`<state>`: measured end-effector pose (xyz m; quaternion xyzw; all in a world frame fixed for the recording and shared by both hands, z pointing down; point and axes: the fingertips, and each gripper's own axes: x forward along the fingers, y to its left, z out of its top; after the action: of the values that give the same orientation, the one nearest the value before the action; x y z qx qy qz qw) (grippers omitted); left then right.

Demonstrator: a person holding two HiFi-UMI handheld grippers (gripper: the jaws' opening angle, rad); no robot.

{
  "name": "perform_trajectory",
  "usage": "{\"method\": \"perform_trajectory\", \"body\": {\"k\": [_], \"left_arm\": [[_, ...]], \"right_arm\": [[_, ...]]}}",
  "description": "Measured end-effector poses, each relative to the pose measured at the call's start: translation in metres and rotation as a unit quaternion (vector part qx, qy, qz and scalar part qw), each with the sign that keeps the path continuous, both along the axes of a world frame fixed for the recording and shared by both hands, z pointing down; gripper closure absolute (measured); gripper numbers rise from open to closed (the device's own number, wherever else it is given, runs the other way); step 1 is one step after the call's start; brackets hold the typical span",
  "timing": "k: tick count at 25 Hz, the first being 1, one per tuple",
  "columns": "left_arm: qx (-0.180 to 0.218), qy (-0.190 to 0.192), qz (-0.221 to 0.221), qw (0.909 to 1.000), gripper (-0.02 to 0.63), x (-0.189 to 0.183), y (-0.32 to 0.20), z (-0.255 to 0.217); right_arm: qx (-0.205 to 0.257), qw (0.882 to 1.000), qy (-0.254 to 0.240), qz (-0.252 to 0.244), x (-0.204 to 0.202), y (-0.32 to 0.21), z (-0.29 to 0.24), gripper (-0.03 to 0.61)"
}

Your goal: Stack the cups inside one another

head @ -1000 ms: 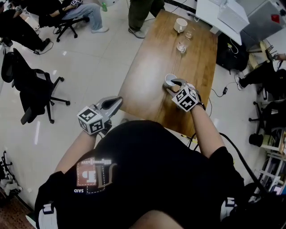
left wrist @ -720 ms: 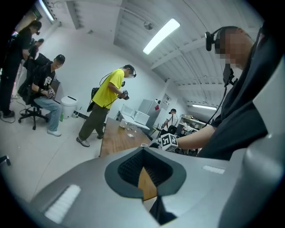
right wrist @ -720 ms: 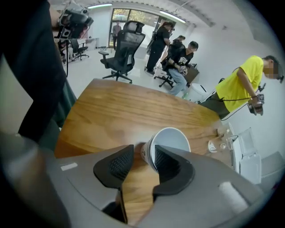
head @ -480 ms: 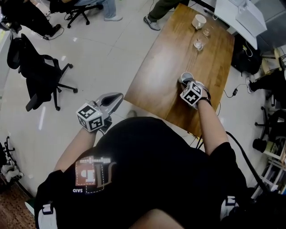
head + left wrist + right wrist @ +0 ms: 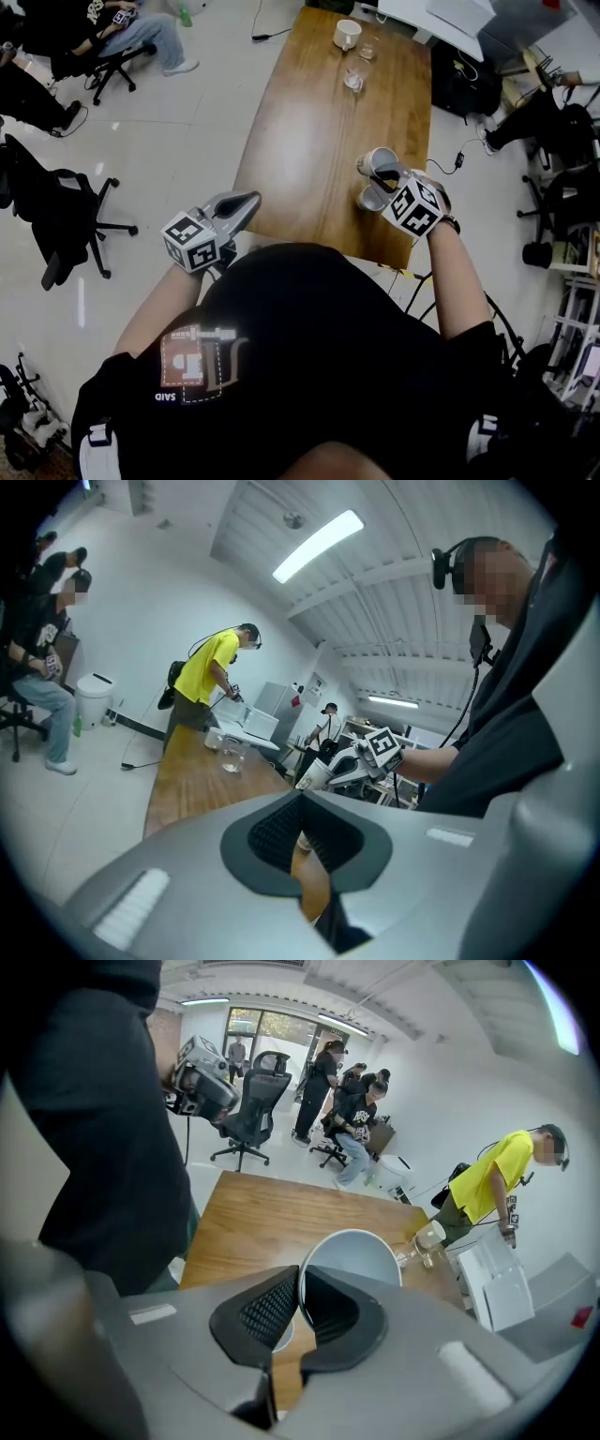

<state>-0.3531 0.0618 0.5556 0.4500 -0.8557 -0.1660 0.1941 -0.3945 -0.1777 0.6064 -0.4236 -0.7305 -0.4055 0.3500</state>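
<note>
The right gripper (image 5: 388, 178) points steeply down over the near right part of the table (image 5: 309, 141). Its jaws have just closed onto the rim of a white cup (image 5: 378, 160), which it holds tilted above the wood. A second cup (image 5: 371, 198) sits just beside it, nearer the person. The left gripper (image 5: 246, 201), jaws together and empty, hovers off the table's near left edge. At the far end stand a glass (image 5: 354, 81) and a mug (image 5: 347, 35).

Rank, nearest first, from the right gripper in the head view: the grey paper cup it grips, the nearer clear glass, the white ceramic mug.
1. Grey paper cup, in the right gripper's jaws.
2. Nearer clear glass, mid-table.
3. White ceramic mug, table's far end.
</note>
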Motion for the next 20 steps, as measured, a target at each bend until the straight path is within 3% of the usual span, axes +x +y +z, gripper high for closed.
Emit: {"method": "perform_trajectory", "body": {"k": [5, 9, 11, 13, 15, 17, 20], "left_arm": [[0.008, -0.006, 0.046, 0.9989, 0.612, -0.004, -0.045, -0.006], [0.002, -0.003, 0.065, 0.9979, 0.612, -0.001, -0.063, -0.003], [-0.005, 0.003, 0.068, 0.9977, 0.612, 0.001, -0.066, 0.001], [-0.01, 0.007, 0.07, 0.9975, 0.612, 0.002, -0.067, 0.004], [-0.011, 0.007, 0.069, 0.9976, 0.612, 0.001, -0.067, 0.006], [-0.009, 0.006, 0.064, 0.9979, 0.612, -0.002, -0.066, 0.007], [-0.002, 0.002, 0.056, 0.9985, 0.612, -0.009, -0.064, 0.003]], "right_arm": [[0.033, 0.999, 0.031, 0.001, 0.049, -0.037, 0.011, 0.545], [0.037, 0.998, 0.046, 0.02, 0.057, -0.047, 0.049, 0.538], [0.034, 0.998, 0.053, 0.027, 0.054, -0.047, 0.066, 0.489], [0.009, 0.998, 0.05, 0.04, 0.051, -0.044, 0.062, 0.448], [-0.06, 0.995, 0.014, 0.081, 0.043, -0.044, 0.028, 0.446], [-0.172, 0.973, -0.026, 0.149, 0.036, -0.053, -0.019, 0.463], [-0.339, 0.91, -0.027, 0.238, 0.051, -0.073, -0.048, 0.514]]}}
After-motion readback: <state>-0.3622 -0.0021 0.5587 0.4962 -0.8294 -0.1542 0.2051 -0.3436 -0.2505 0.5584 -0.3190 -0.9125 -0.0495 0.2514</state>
